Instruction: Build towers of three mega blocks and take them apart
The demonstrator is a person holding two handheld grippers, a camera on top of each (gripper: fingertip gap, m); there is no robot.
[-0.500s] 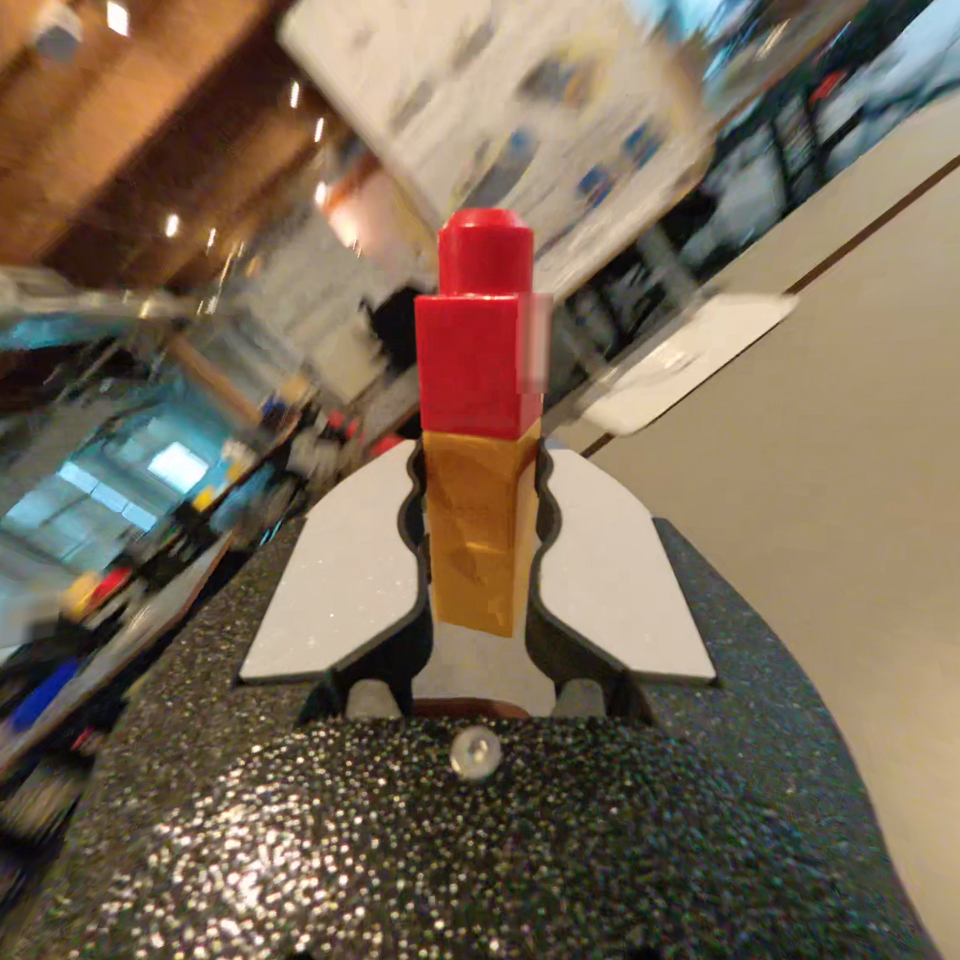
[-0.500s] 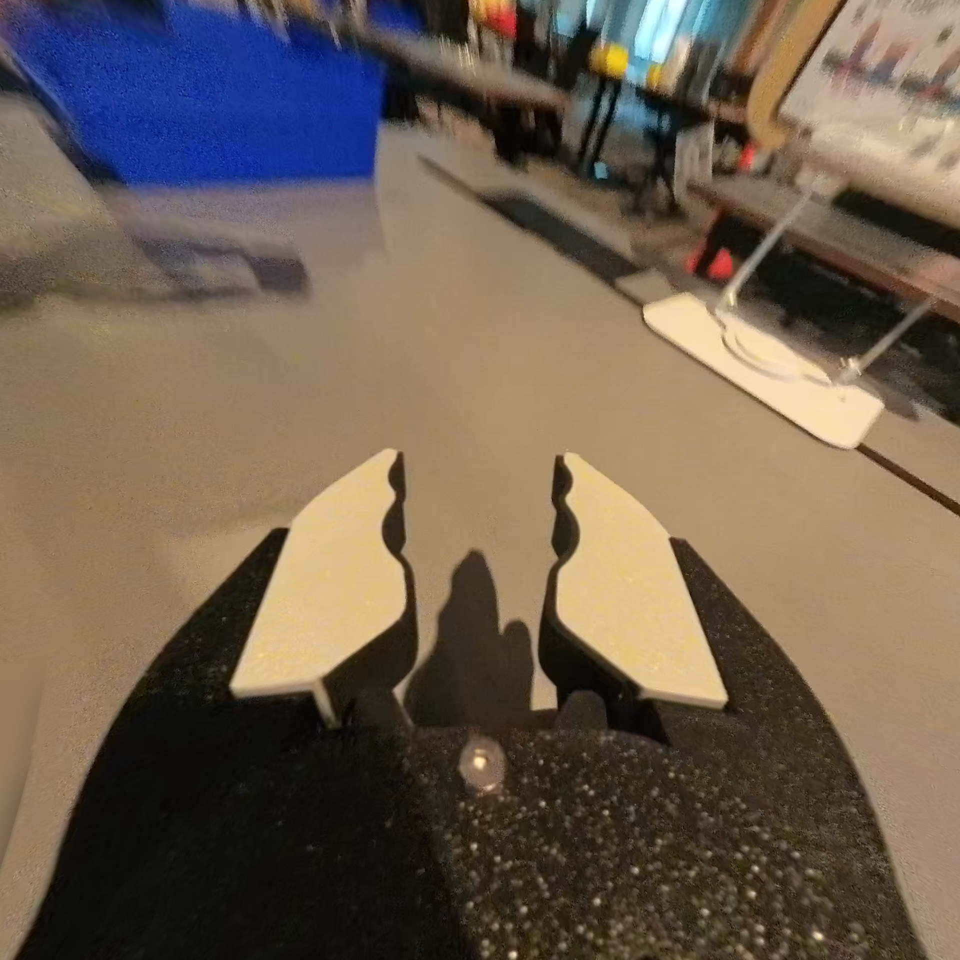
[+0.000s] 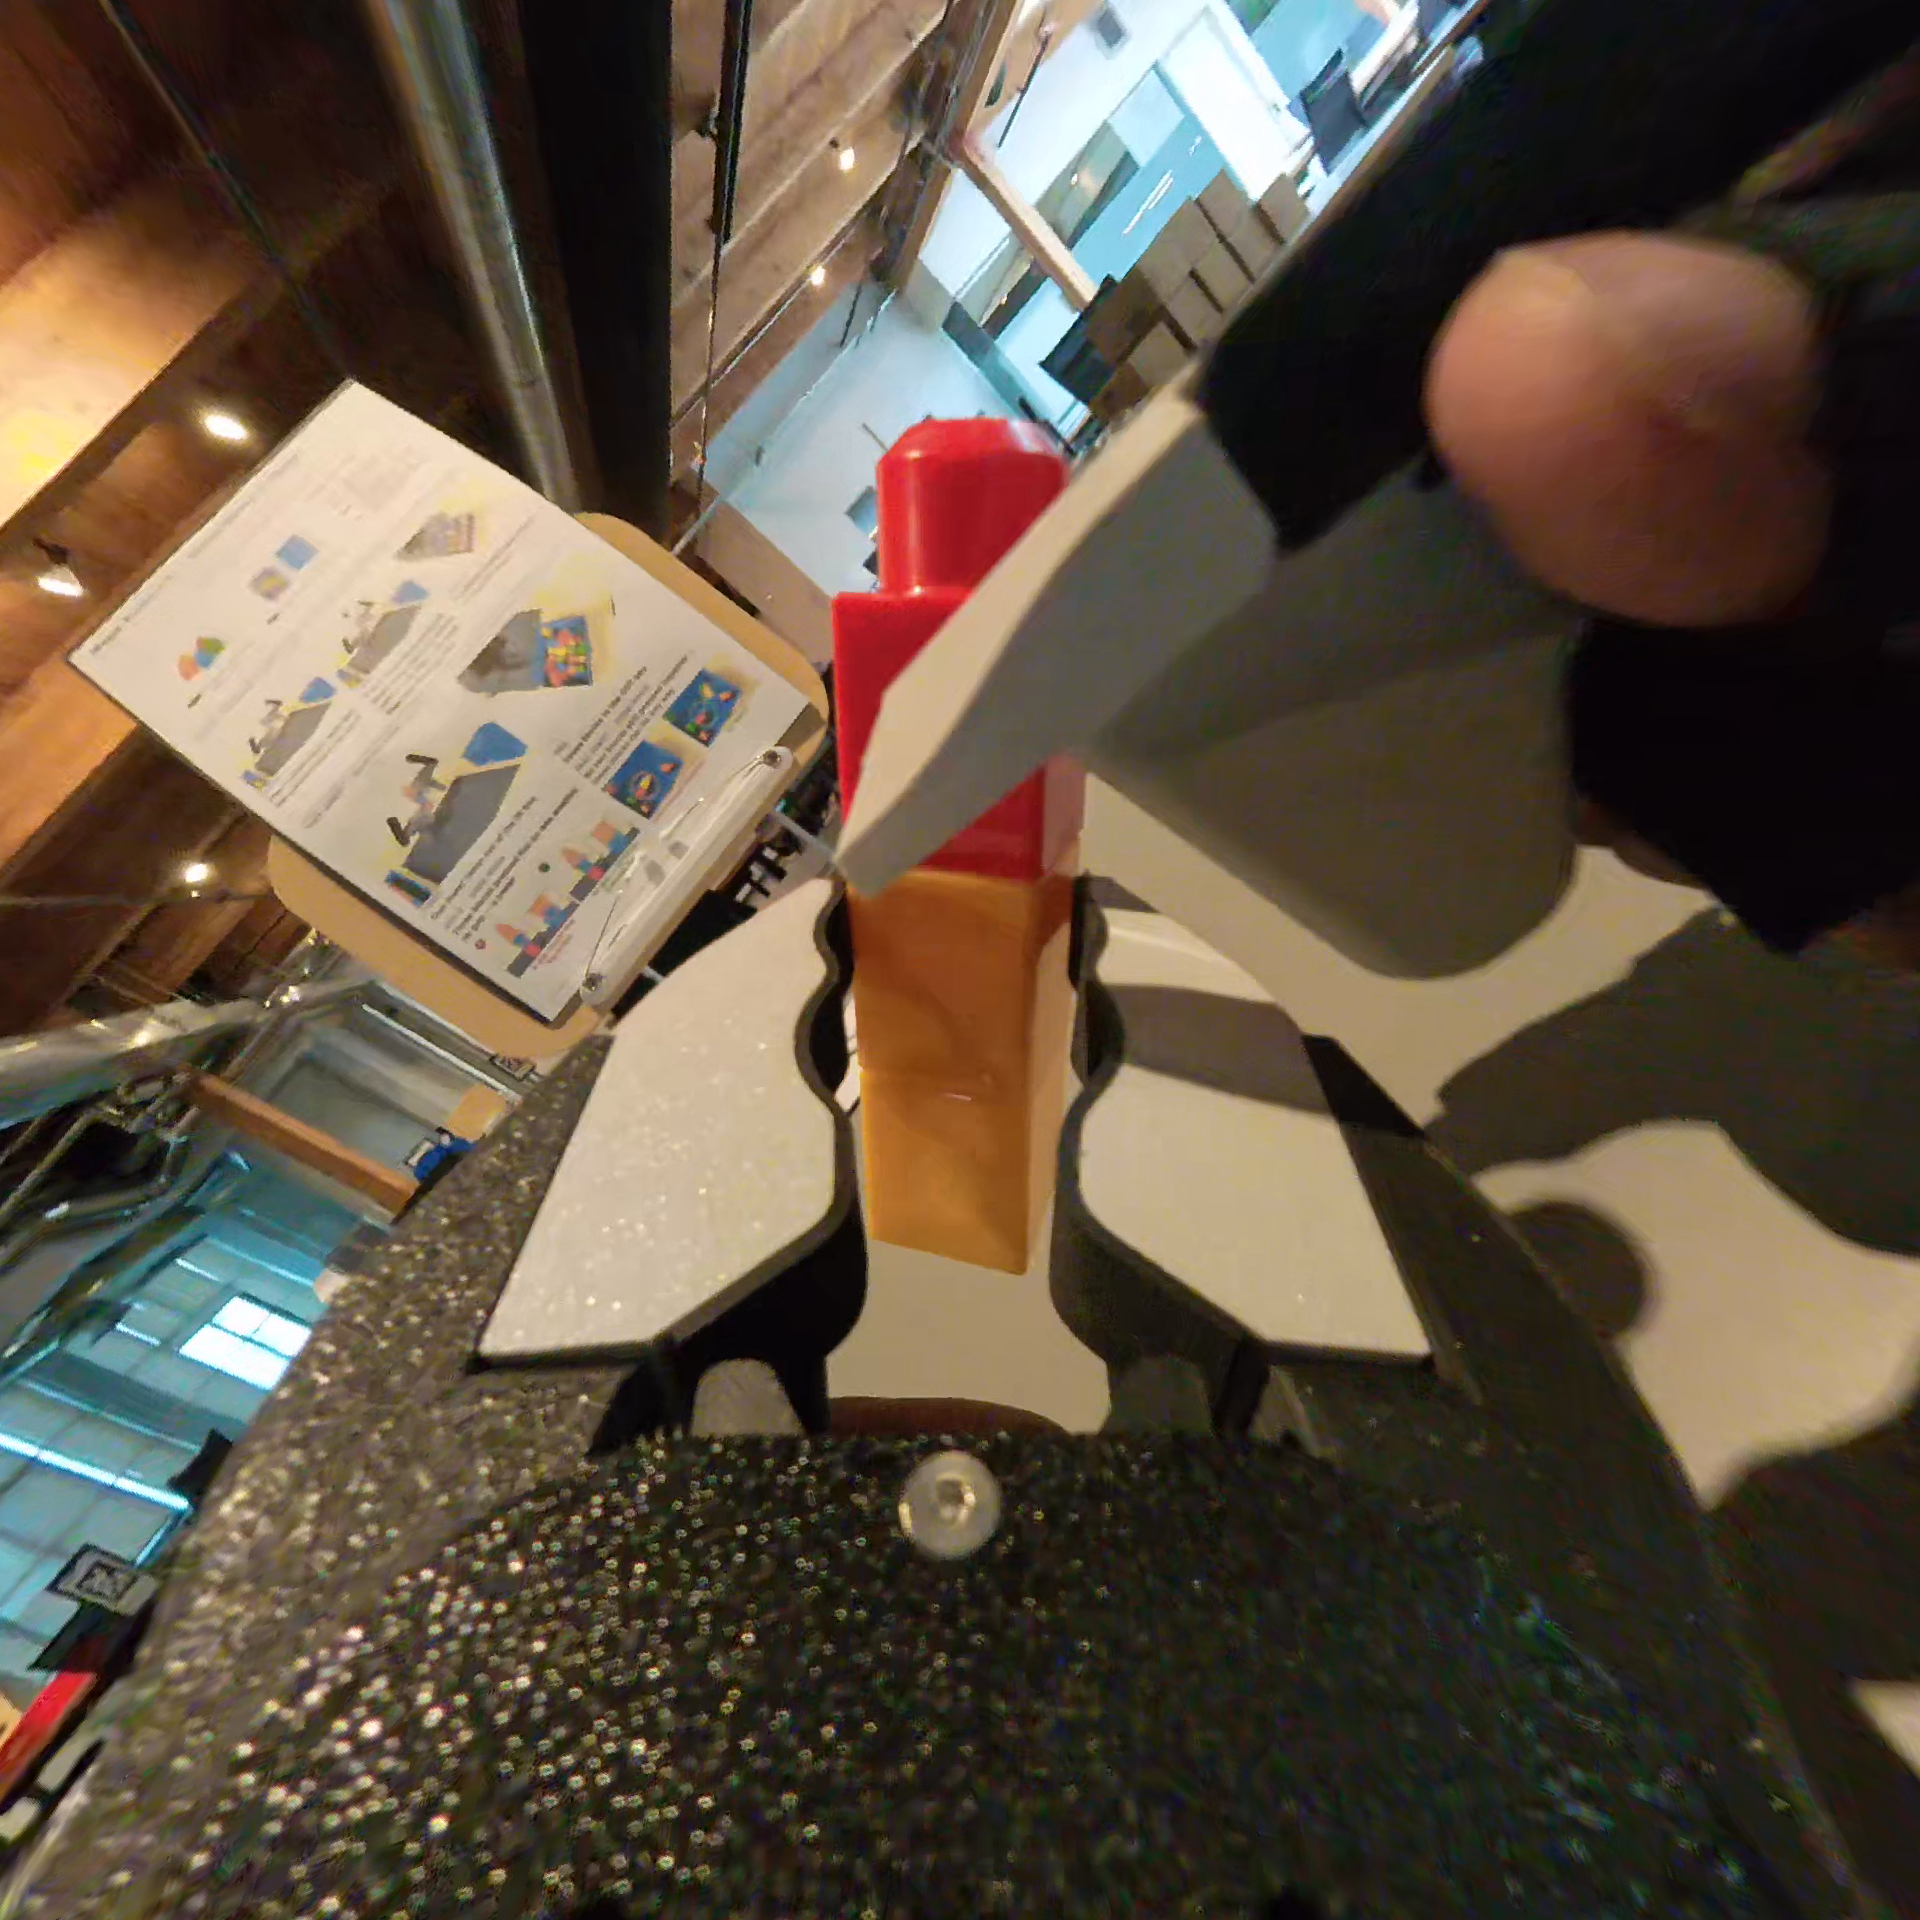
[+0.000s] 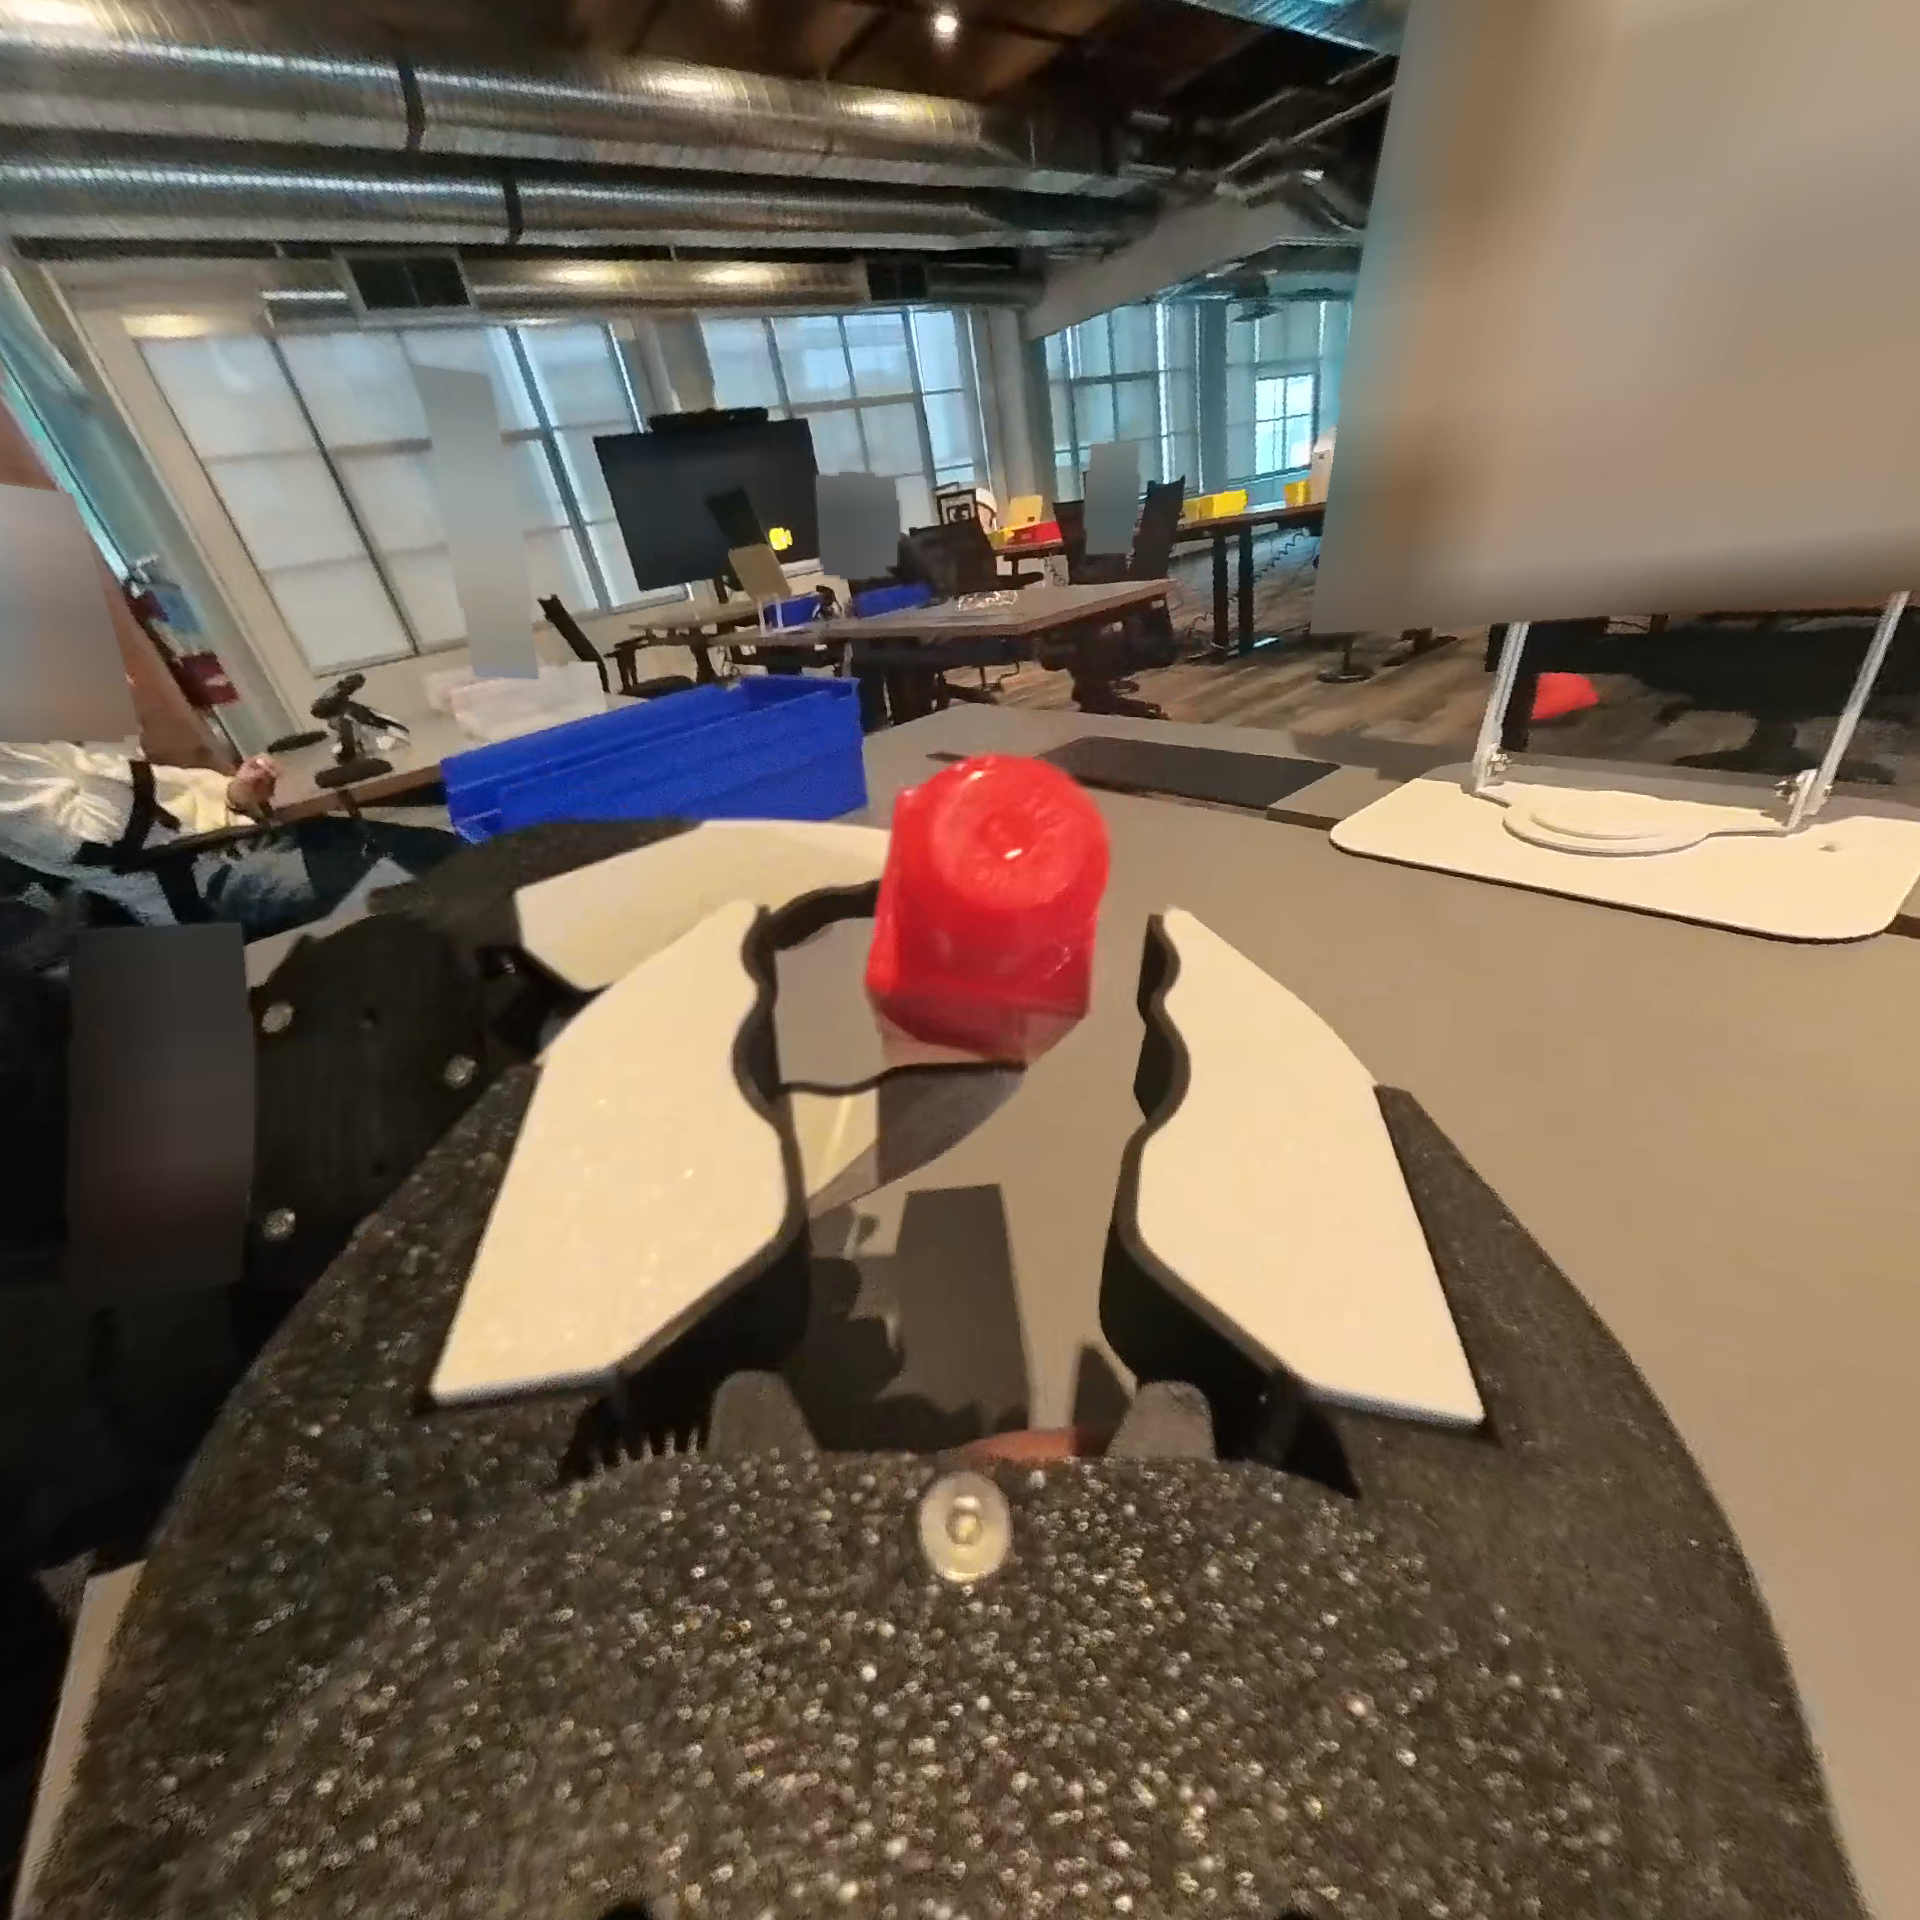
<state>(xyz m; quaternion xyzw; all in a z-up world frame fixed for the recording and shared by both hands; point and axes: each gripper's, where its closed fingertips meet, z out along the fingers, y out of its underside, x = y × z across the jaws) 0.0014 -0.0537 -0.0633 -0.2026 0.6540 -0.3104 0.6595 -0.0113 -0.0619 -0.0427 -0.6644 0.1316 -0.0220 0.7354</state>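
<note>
Left and right wrist views of a block tower held in the air above the tabletop (image 4: 1558, 1091). The left gripper (image 3: 951, 1039) is clenched on the orange blocks (image 3: 951, 1070), two of them stacked, with a faint seam between them; its fingers (image 3: 686, 1153) press the flat side walls from both sides. The red block (image 3: 935, 644) sits on top, its single round stud pointing away from the left camera. The right gripper (image 4: 951, 1018) brackets the red block with its fingers (image 4: 634, 1153) spread; gaps show on both sides in the right view, so it is released and grips nothing. In the left view one right finger crosses in front of the red block's lower half.

Handling, as a judgement: the blocks look like hollow moulded plastic, so light, stiff and glossy, with smooth walls that may slip under a weak pinch. They should not be fragile. The joint is a friction fit of stud in socket. To take the red block off, the fingers are best closed on its two flat side walls, low on the square body and not on the rounded stud, where they would slide. A straight pull along the tower's axis, or a slight rocking, ought to free it while the left grip anchors the orange pair.

A printed sheet (image 3: 436, 707) on a stand and a blue bin (image 4: 665, 758) lie beyond.
</note>
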